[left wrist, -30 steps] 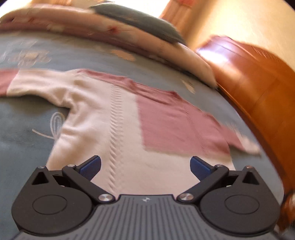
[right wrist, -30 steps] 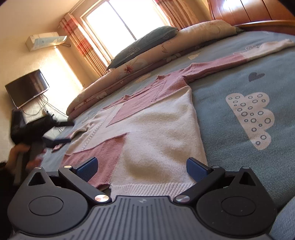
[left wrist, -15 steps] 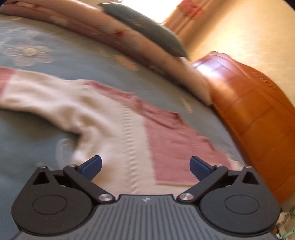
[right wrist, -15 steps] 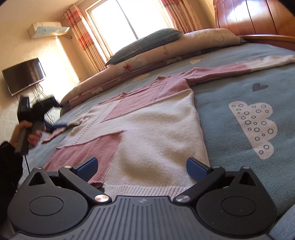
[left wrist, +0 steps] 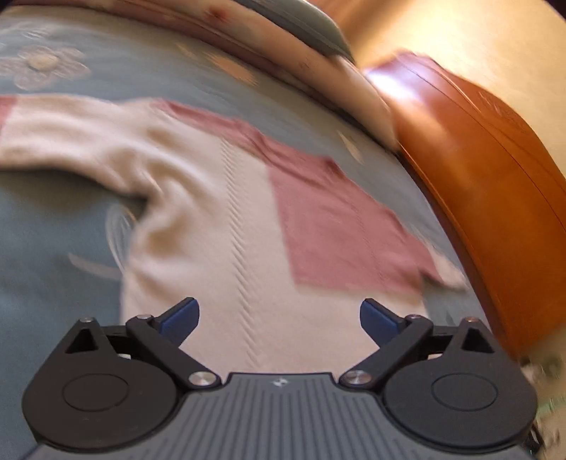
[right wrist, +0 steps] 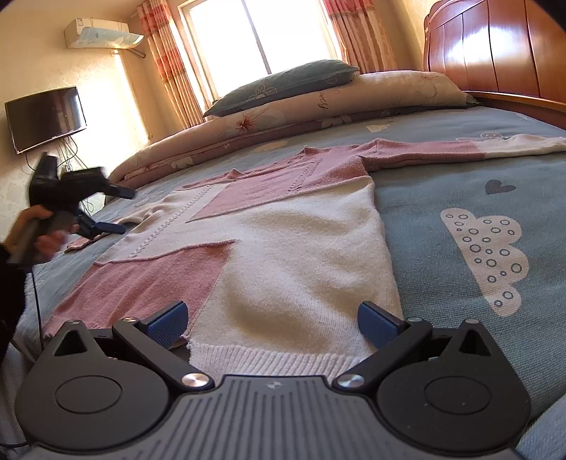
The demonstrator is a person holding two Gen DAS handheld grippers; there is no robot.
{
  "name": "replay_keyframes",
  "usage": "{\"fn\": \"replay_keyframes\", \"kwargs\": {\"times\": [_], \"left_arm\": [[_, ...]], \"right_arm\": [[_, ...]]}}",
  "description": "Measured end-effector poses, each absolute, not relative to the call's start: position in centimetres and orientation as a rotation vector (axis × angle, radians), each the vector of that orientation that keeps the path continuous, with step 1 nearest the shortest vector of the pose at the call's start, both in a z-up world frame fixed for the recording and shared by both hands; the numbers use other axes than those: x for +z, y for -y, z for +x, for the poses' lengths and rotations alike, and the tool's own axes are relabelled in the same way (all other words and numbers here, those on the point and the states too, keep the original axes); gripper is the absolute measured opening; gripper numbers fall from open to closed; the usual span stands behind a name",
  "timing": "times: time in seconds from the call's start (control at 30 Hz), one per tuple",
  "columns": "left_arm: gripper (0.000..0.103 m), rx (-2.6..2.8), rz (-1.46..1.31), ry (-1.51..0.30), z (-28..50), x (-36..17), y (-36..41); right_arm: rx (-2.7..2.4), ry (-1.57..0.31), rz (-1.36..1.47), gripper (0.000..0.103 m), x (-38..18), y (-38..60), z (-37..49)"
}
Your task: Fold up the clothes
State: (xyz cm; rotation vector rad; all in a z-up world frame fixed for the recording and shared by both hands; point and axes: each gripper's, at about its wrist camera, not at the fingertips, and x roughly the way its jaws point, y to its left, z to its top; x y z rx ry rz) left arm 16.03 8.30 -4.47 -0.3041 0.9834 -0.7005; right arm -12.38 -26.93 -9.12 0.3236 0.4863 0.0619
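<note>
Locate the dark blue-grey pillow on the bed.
In the right wrist view the dark blue-grey pillow lies at the far side, atop the long floral bolster, below the window.

Your right gripper (right wrist: 270, 323) has bare bedspread (right wrist: 442, 198) open toward 2 o'clock; pillows (right wrist: 353, 95) bar 12, the headboard (right wrist: 495, 46) 1, your left gripper (right wrist: 106, 208) hangs at 10

This is a bedroom in a home. A wide bed (right wrist: 442, 184) with a blue patterned cover stands against a polished wooden headboard (right wrist: 495, 49), with pillows (right wrist: 283, 83) along its far side. Striped curtains (right wrist: 166, 60) frame a sunlit window (right wrist: 254, 39), and an air conditioner (right wrist: 102, 33) and television (right wrist: 44, 116) hang on the wall.
</note>
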Motion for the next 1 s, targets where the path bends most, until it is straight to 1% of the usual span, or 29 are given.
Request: {"fn": "replay_keyframes", "kwargs": {"times": [0.17, 0.27, 0.33, 0.4, 0.43, 0.47, 0.53, 0.6, 0.63, 0.7, 0.77, 0.83, 1.0], "left_arm": [[0.097, -0.755, -0.158, -1.087, 12.2, -5.5, -6.9], [0.097, -0.717, -0.107, -1.134, 12.1, -6.8, -7.0], [0.097, -0.674, -0.114, -1.100, 11.9, -6.3, -7.5], [0.097, -0.587, -0.084, -0.978, 11.7, -4.9, -7.6], [0.099, -0.559, -0.082, -0.906, 11.6, -4.2, -7.6], [0.102, -0.562, -0.104, -0.840, 11.5, -3.8, -7.3], [0.102, -0.607, -0.144, -0.744, 11.4, -3.9, -6.4], [0.102, -0.668, -0.158, -0.762, 12.1, -5.0, -4.6], [0.102, -0.679, -0.162, -0.815, 12.5, -5.7, -3.5], [0.102, -0.703, -0.143, -0.877, 12.9, -7.0, -1.9], [0.102, -0.708, -0.100, -0.881, 12.7, -8.0, -0.8], [0.102, -0.709, -0.037, -0.870, 12.1, -8.1, -0.1], [0.102, -0.725, -0.041, -0.886, 11.8, -8.3, -0.5]], "right_arm": [[0.054, -0.481, 0.328, 0.103, -9.2, 26.8, -12.4], [0.046, -0.481, 0.321, 0.103, -9.2, 26.6, -12.3], [0.041, -0.484, 0.314, 0.103, -9.2, 26.5, -12.3], [0.037, -0.489, 0.307, 0.103, -9.1, 26.4, -12.2], [0.033, -0.500, 0.305, 0.103, -8.9, 26.3, -12.2], [0.030, -0.512, 0.304, 0.103, -8.7, 26.3, -12.1], [0.028, -0.556, 0.297, 0.103, -7.9, 26.1, -11.4], [0.026, -0.602, 0.289, 0.103, -7.0, 26.0, -10.7], [0.038, -0.605, 0.283, 0.103, -6.2, 26.0, -10.3], [0.070, -0.569, 0.258, 0.103, -3.8, 26.0, -8.9], [0.105, -0.527, 0.231, 0.103, -1.2, 26.2, -6.9], [0.136, -0.522, 0.248, 0.103, 0.6, 26.8, -3.5], [0.203, -0.717, 0.457, 0.103, -2.7, 29.3, 5.3]]}}
